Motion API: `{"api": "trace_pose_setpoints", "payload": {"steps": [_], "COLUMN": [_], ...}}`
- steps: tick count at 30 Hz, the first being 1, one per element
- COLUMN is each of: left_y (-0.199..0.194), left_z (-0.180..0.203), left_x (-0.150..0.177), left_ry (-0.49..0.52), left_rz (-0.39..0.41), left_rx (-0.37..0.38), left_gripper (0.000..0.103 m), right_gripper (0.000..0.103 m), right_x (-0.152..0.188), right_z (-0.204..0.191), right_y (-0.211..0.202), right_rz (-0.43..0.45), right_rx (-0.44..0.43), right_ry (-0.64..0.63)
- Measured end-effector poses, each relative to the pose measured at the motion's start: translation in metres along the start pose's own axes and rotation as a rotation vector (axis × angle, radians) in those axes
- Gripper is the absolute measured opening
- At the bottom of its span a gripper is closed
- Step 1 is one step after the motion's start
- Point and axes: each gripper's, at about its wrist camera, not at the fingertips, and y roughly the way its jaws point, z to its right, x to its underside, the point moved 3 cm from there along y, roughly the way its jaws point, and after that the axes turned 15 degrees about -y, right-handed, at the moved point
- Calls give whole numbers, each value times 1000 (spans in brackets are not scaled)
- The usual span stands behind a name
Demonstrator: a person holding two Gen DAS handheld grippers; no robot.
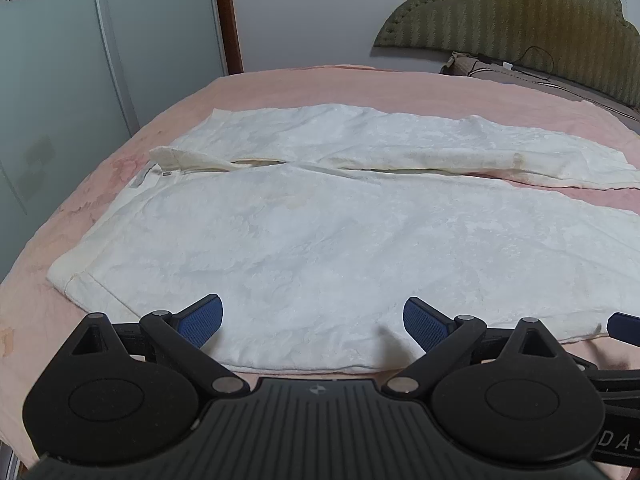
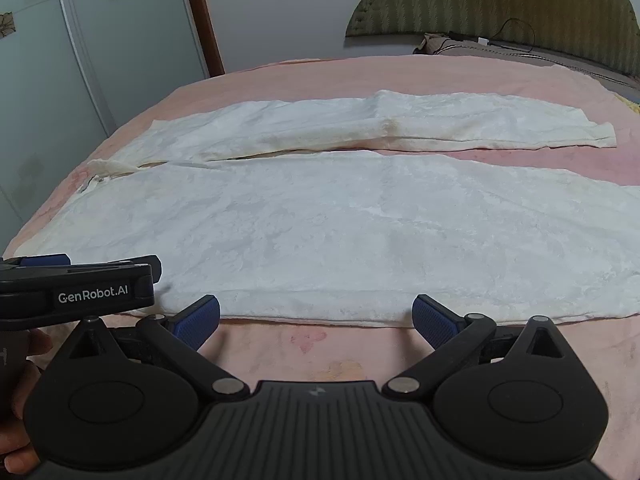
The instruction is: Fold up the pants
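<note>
**White pants spread flat on the bed, both grippers hovering at the near edge**

The white pants [image 1: 320, 240] lie unfolded on a pink bedspread [image 1: 280, 84], waistband to the left and the two legs running off to the right, with a narrow strip of pink showing between the legs. The far leg [image 2: 440, 120] carries some yellowish staining along its inner seam (the fly area near the waistband looks yellowed as well).

The left gripper [image 1: 313, 316] sits low over the near edge of the pants by the hip, its jaws spread wide and holding nothing; its blue pads [image 1: 200, 320] hang just above the cloth. The right gripper [image 2: 316, 320] is further along the near leg, its jaws likewise released, with the hem-side edge of the cloth just ahead of the pads and bare bedspread under them. In the right wrist view the left gripper shows at the left edge, its side marked "GenRobot.AI".

Behind the bed stand a green padded headboard [image 2: 500, 0], a pillow with a cable [image 2: 516, 36] across it, and wardrobe doors [image 1: 60, 60] with flower decals.
</note>
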Motion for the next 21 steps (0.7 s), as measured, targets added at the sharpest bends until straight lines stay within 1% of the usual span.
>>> {"api": "trace_pose_setpoints", "payload": {"steps": [16, 19, 21], "left_y": [3, 6, 9], "left_z": [1, 0, 0], "left_x": [1, 2, 2], "left_ry": [20, 20, 22], "left_rz": [1, 0, -3], "left_rx": [-9, -9, -8], "left_gripper": [99, 99, 99], "right_gripper": [103, 103, 103], "right_x": [0, -2, -5], "right_z": [-3, -3, -2], "right_y": [1, -1, -4], "right_rz": [20, 52, 90], "right_rx": [-28, -19, -22], "right_ry": [-24, -54, -79]}}
